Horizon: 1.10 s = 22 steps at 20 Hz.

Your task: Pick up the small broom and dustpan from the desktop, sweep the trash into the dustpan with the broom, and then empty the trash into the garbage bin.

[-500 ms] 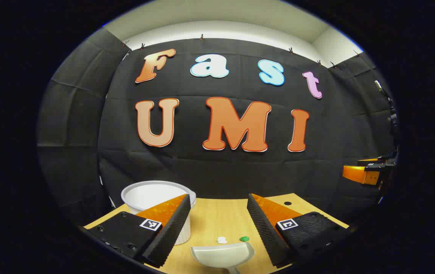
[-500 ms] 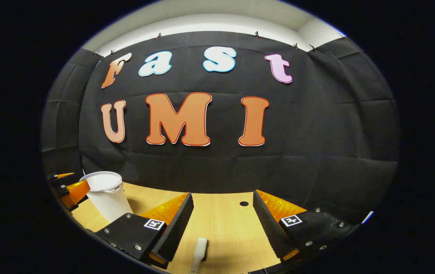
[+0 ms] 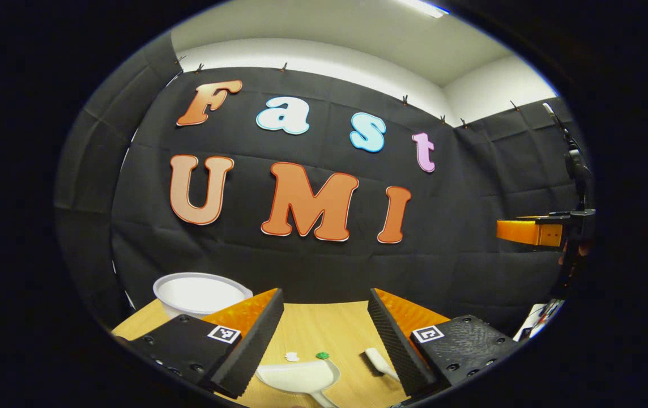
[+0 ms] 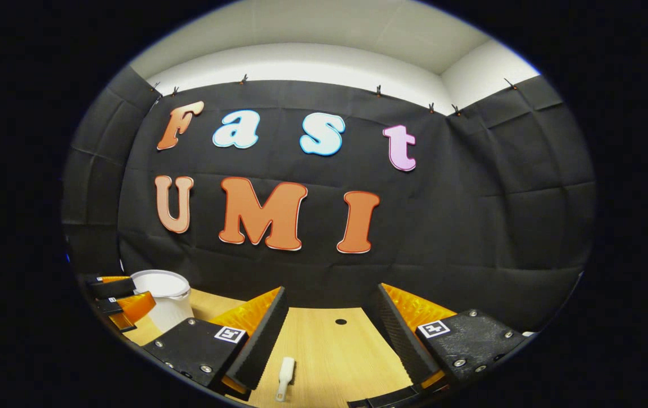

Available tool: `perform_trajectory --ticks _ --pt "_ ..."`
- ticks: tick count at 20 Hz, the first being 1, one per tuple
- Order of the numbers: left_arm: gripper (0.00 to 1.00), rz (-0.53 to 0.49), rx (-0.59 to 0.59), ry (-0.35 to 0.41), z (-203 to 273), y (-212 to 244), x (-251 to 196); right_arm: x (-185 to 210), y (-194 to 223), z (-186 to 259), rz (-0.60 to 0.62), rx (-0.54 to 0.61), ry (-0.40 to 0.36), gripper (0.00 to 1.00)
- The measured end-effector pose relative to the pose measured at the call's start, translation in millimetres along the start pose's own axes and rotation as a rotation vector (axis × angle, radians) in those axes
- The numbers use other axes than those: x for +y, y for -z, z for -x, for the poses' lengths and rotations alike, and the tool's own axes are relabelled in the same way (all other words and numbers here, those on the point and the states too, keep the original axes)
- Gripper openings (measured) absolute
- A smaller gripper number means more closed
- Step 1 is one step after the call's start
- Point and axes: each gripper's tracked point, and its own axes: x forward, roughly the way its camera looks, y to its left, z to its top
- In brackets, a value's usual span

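A white dustpan [image 3: 301, 378] lies on the wooden desktop [image 3: 324, 334], mouth facing the back wall, low between the fingers of my left gripper [image 3: 324, 345], which is open and above it. Two bits of trash sit just beyond the pan: a white scrap [image 3: 291, 356] and a green scrap [image 3: 322, 355]. The small white broom [image 3: 378, 361] lies to the pan's right. In the right gripper view the broom [image 4: 286, 374] lies below my open right gripper [image 4: 329, 340]. The white garbage bin [image 3: 199, 294] stands at the back left of the desk.
The black cloth wall closes off the back and sides. A small dark hole [image 4: 341, 322] marks the desktop near its rear edge. The other gripper [image 3: 533, 232] hangs in the air at the far right of the left gripper view; the bin [image 4: 164, 303] stands at the left in the right gripper view.
Both grippers have pulled back and tilted up, so the desk objects sit lower and smaller. The broom now appears in the left gripper view. Both stay open.
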Motion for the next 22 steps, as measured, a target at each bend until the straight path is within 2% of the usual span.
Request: perform_trajectory --ticks 1,2,3,4,6,7,8,12,13,18,22 --pt "0.96 -0.019 -0.01 -0.013 4.6 -4.4 7.0 0.1 -4.7 5.9 -0.011 -0.006 0.0 1.0" --pt "0.94 -0.041 -0.02 -0.024 7.4 -8.8 12.4 1.8 -6.8 9.2 -0.025 -0.007 -0.002 0.94" --pt "0.96 -0.057 -0.023 -0.029 12.5 -9.4 14.6 4.1 -7.3 11.8 -0.038 -0.006 -0.004 0.94" --pt "0.96 -0.063 -0.021 -0.028 16.8 -9.3 15.8 5.1 -7.3 14.3 -0.044 -0.009 -0.002 1.0" --pt "0.94 -0.061 -0.014 -0.036 21.4 -4.2 19.6 8.2 -2.9 16.0 -0.034 -0.011 0.0 1.0" --pt "0.96 -0.064 -0.007 -0.048 21.7 0.3 23.8 11.3 1.8 15.2 -0.028 -0.009 -0.002 0.94" --pt "0.96 -0.068 0.002 -0.06 22.1 3.7 28.1 15.8 8.0 13.9 -0.027 -0.002 -0.008 0.94" --pt "0.94 -0.068 0.035 -0.105 19.2 16.9 38.0 40.1 39.0 0.2 -0.057 0.024 -0.064 0.94" --pt "0.96 -0.067 0.037 -0.125 17.6 18.8 42.5 44.1 49.3 -5.4 -0.072 0.04 -0.081 0.94" --pt "0.94 -0.049 0.04 -0.235 11.1 26.0 52.8 62.9 100.7 -32.1 -0.176 0.172 -0.179 0.94" --pt "0.95 -0.067 0.027 -0.305 4.4 28.7 53.5 67.2 119.9 -52.6 -0.118 0.181 -0.215 0.95"
